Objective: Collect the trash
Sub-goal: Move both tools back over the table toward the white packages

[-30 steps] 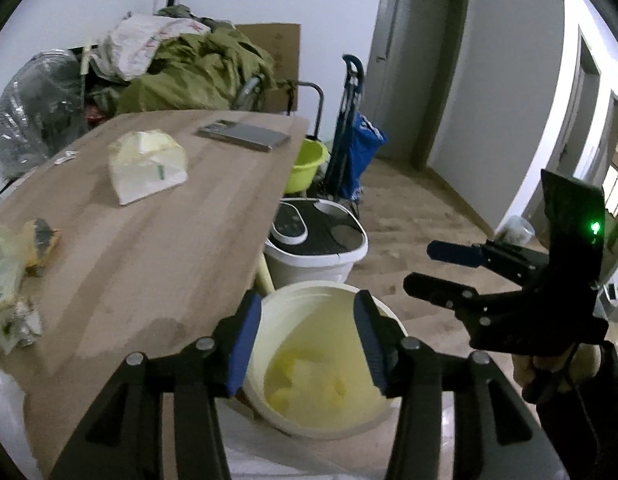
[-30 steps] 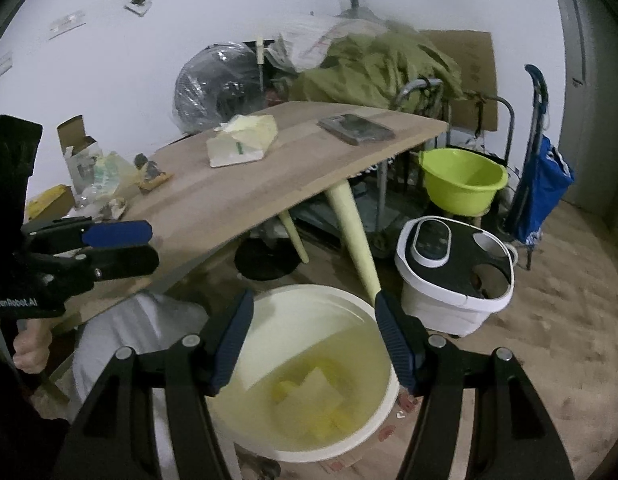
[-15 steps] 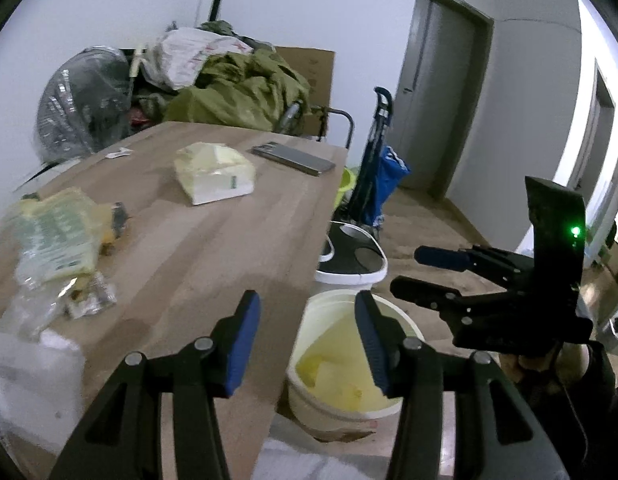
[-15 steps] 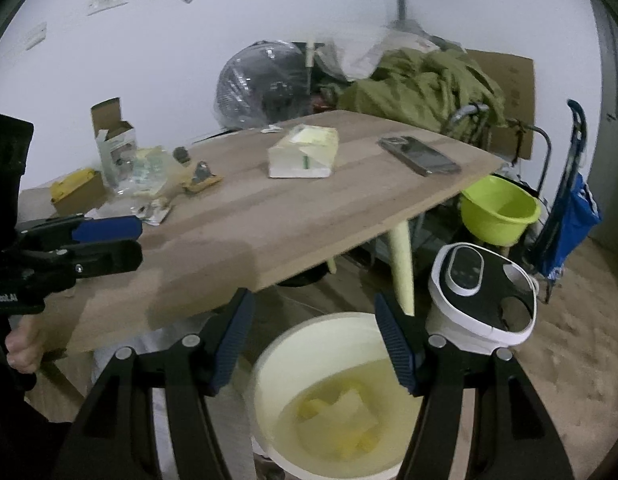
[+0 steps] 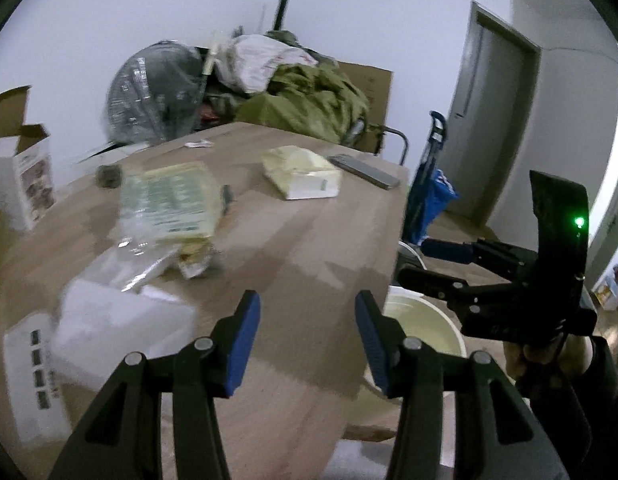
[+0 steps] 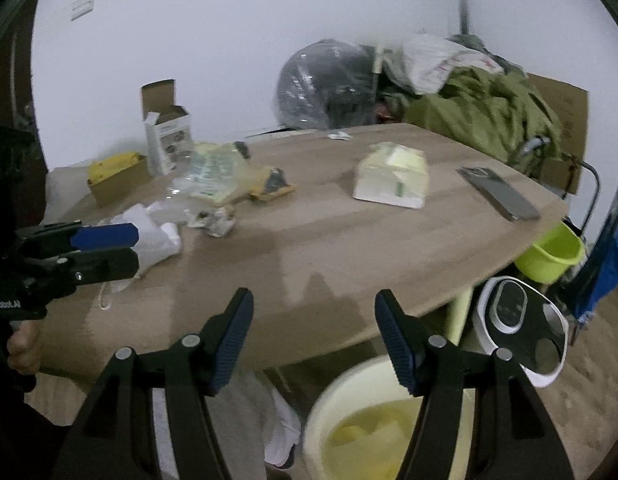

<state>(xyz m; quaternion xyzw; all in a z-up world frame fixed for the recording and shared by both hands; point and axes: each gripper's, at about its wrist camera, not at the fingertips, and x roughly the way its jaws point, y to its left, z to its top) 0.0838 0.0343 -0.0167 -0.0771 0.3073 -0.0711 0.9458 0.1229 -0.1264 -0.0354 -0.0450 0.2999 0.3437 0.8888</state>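
Pale wood grain covers the counter [image 6: 349,248], and the trash lies in a loose heap toward its left part: a clear plastic bag with green print [image 6: 213,176], crumpled foil wrappers [image 6: 215,218] just in front of it, a white crumpled sheet [image 6: 157,236] nearer the edge, and a small dark-and-yellow scrap [image 6: 271,188] beside the bag. An open white carton [image 6: 165,140] and a low cardboard tray with something yellow in it [image 6: 113,174] stand behind the heap. Farther right on the counter sit a pale yellow tissue pack [image 6: 391,178] and a dark phone [image 6: 499,194], well apart from the heap.

The left gripper [image 5: 307,336] hangs above the near part of the counter with its jaws apart and nothing between them. The right gripper [image 6: 313,338] is over the counter's near edge, its jaws likewise spread and empty. Each gripper shows at the edge of the other's view, held by a hand [image 6: 23,346].

On the floor below the counter's edge stands a cream bucket [image 6: 349,404] holding yellowish scraps. Beside it are a white round appliance with a black top [image 6: 517,336] and a lime-green basin [image 6: 549,252]. Behind the counter, olive cloth [image 6: 481,116] is piled next to a plastic-wrapped fan [image 6: 325,88].
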